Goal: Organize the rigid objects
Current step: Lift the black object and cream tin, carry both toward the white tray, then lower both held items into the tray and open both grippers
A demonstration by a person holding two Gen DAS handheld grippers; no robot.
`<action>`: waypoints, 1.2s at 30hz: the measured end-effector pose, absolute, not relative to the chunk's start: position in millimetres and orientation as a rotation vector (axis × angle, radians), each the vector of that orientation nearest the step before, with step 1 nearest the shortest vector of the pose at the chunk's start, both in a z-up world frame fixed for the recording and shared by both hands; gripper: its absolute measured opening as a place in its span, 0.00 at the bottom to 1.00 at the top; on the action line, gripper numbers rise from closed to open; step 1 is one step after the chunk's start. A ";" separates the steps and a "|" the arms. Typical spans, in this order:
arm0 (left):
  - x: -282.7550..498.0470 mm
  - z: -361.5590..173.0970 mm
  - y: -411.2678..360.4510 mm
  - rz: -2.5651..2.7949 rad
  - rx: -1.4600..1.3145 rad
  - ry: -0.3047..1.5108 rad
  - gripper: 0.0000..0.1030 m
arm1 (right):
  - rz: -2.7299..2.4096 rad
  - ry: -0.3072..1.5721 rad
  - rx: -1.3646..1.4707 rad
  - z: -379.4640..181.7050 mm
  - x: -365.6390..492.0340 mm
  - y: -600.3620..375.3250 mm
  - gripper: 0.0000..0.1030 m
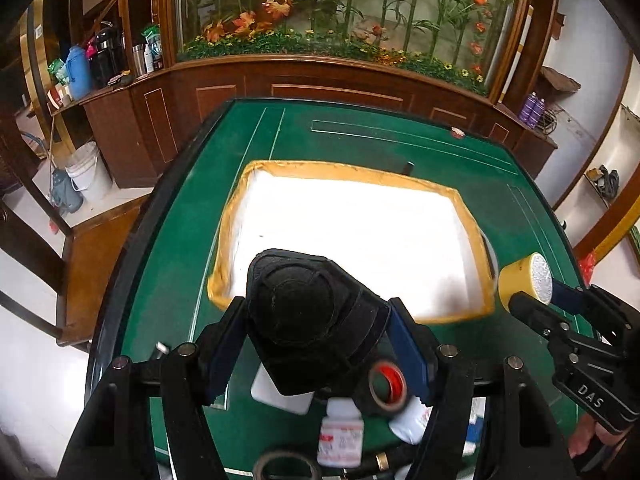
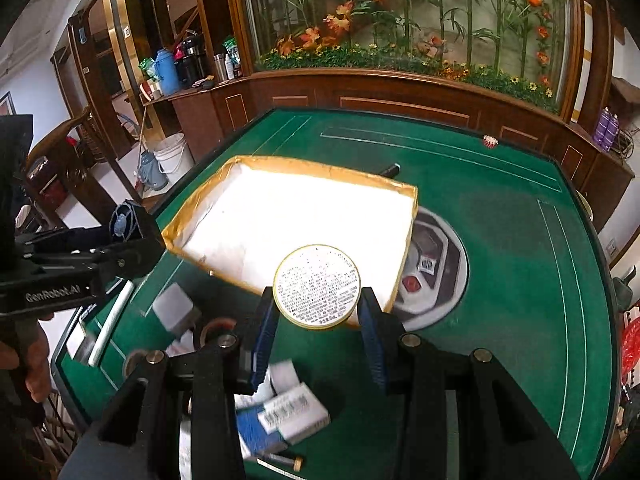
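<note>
My left gripper (image 1: 316,344) is shut on a black square fan (image 1: 304,312), held above the near edge of a white box with a tan taped rim (image 1: 320,168) on the green table (image 1: 360,136). The right wrist view shows that fan's blue blades (image 2: 126,220) in the left gripper (image 2: 132,232), left of the box (image 2: 320,172). My right gripper (image 2: 317,306) is shut on a round yellow tin (image 2: 316,286), its printed white face toward the camera, over the box's near right corner. From the left wrist view the tin (image 1: 524,284) and right gripper (image 1: 540,294) sit at the box's right side.
Loose items crowd the near table: a white pill bottle (image 1: 340,436), a tape roll with a red core (image 1: 388,386), a white block (image 1: 280,396), a blue-and-white carton (image 2: 288,412), a pen (image 2: 280,460), a grey block (image 2: 174,308). A black item (image 2: 390,170) lies behind the box. A wooden chair (image 1: 92,248) stands to the left.
</note>
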State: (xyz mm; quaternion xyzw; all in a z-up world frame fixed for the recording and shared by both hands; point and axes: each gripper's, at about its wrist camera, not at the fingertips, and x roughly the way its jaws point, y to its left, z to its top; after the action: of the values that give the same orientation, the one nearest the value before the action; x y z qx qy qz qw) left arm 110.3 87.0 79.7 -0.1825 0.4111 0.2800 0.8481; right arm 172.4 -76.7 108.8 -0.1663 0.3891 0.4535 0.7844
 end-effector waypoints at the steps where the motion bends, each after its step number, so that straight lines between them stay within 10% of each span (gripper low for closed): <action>1: 113.3 79.2 89.6 0.595 -0.382 0.867 0.71 | 0.975 0.839 -0.354 109.6 175.8 -71.4 0.38; 36: 208.3 14.7 174.2 0.546 -0.373 1.018 0.71 | 0.807 0.989 -0.396 46.1 261.5 19.2 0.38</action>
State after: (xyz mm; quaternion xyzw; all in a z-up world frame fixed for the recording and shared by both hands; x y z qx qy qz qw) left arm 208.3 174.2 14.7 -0.1755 0.4782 0.2567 0.8214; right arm 261.5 19.2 46.1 -0.1835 0.4587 0.3739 0.7849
